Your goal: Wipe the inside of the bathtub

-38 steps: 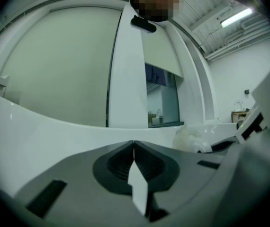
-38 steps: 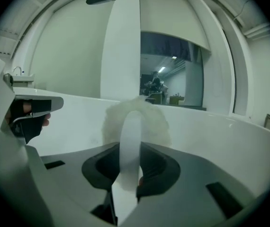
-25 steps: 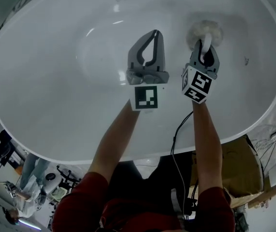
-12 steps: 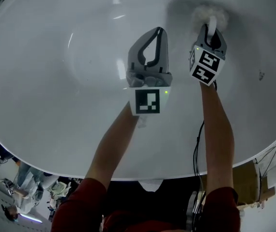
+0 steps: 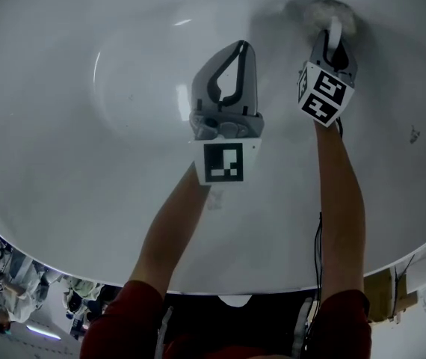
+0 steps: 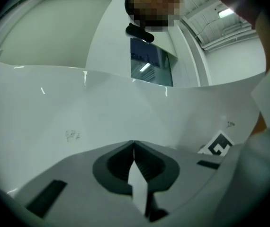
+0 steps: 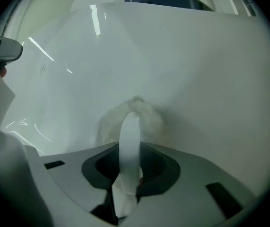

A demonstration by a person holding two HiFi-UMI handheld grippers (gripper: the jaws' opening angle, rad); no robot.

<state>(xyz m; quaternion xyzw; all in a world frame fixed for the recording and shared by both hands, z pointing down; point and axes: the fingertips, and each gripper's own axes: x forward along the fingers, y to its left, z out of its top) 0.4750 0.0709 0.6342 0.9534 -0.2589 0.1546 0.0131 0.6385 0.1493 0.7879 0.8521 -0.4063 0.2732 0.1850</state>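
Bathtub, glossy white and oval (image 5: 63, 126), fills more of the head view than a second ago, with its near rim now low in the frame. Right tongs (image 5: 334, 28) have climbed to the upper right, carrying the fluffy off-white round wiping pad (image 5: 312, 7) up the tub's inner wall. Left tongs (image 5: 240, 47) hover mid-frame much as before. Only the right gripper view shows the pad's white strap (image 7: 129, 136) pinched between its tongs. The left gripper view shows its own tongs closed tip to tip, and a faint grey smudge (image 6: 72, 135) on the wall to their upper left.
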